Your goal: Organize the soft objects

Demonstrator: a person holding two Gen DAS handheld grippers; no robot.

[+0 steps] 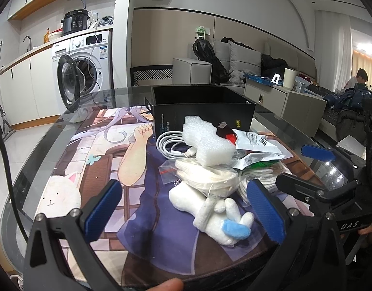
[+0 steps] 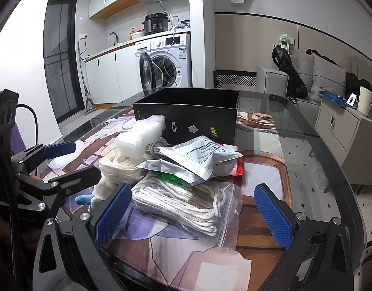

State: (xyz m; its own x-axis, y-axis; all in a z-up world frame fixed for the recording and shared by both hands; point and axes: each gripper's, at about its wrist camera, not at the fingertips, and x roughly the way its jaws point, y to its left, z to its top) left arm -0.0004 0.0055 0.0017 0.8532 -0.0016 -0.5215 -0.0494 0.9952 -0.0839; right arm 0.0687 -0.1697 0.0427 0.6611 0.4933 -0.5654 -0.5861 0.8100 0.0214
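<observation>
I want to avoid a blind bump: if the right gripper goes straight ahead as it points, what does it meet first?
Most likely the bagged white rope, lying between the open right gripper fingers; depth is uncertain.

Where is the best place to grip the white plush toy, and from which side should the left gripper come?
Probably its thick white body: the white plush toy lies on its side at the near edge of the pile, clear of the bagged rope. The open left gripper already straddles it; come from the near side and avoid the thin limbs.
</observation>
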